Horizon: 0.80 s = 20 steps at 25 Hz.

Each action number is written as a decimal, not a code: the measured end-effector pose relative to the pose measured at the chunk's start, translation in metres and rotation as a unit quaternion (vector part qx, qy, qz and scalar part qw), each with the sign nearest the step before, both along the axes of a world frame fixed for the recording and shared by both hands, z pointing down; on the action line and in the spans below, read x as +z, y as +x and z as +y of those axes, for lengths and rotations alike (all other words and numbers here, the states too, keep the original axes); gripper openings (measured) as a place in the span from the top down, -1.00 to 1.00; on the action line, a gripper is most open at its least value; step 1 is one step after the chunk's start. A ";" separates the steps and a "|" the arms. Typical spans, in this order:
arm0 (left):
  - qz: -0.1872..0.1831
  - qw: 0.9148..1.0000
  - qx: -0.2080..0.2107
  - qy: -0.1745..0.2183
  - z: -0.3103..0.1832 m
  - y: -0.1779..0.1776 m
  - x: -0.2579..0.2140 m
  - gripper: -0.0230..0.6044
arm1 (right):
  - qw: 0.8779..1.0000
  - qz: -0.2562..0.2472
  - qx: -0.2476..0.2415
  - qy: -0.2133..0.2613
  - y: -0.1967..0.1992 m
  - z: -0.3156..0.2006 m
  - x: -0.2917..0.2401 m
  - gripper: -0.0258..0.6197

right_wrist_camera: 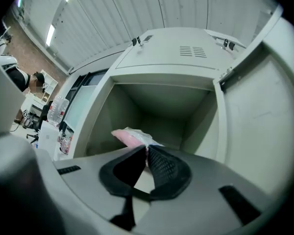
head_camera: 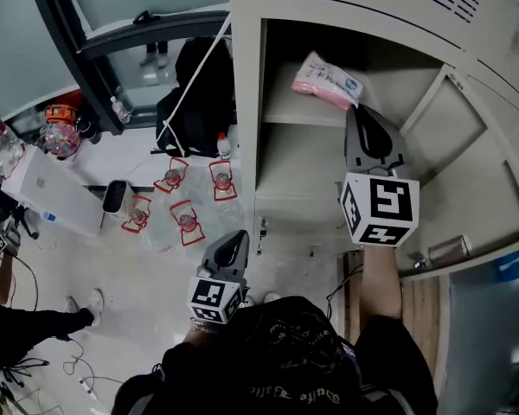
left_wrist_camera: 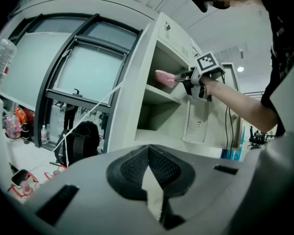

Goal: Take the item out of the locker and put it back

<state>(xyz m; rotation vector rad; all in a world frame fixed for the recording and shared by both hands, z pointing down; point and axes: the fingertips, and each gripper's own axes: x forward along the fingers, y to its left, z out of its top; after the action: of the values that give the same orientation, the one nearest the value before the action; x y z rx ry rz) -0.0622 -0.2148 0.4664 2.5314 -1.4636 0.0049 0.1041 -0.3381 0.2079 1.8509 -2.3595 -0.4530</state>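
Right gripper view: right hand-held gripper clamped almost closed on a corner of the pink packet, pinched edge hidden behind the pads. Packet at the locker's upper shelf, print unreadable. Left hand-held gripper closed, empty.

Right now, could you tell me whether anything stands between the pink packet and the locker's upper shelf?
Nothing visible does. The right hand-held gripper is shut on the edge of the pink packet at the upper shelf, whose visible surface is bare; the locker door stands open.
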 end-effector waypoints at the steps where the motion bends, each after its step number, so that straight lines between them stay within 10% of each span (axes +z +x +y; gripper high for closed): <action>1: 0.000 1.000 -0.001 0.001 0.000 0.000 0.000 0.90 | 1.000 -0.003 0.000 0.002 0.002 0.005 0.000 0.86; 20: -0.013 1.000 -0.012 0.023 -0.001 0.001 -0.015 0.90 | 0.999 -0.051 0.014 -0.001 0.019 0.083 0.050 0.86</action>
<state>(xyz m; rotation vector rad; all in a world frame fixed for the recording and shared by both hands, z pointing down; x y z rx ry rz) -0.0615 -0.2156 0.4519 2.5591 -1.5212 0.0015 0.1229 -0.2556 0.2579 1.9494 -2.3920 -0.3617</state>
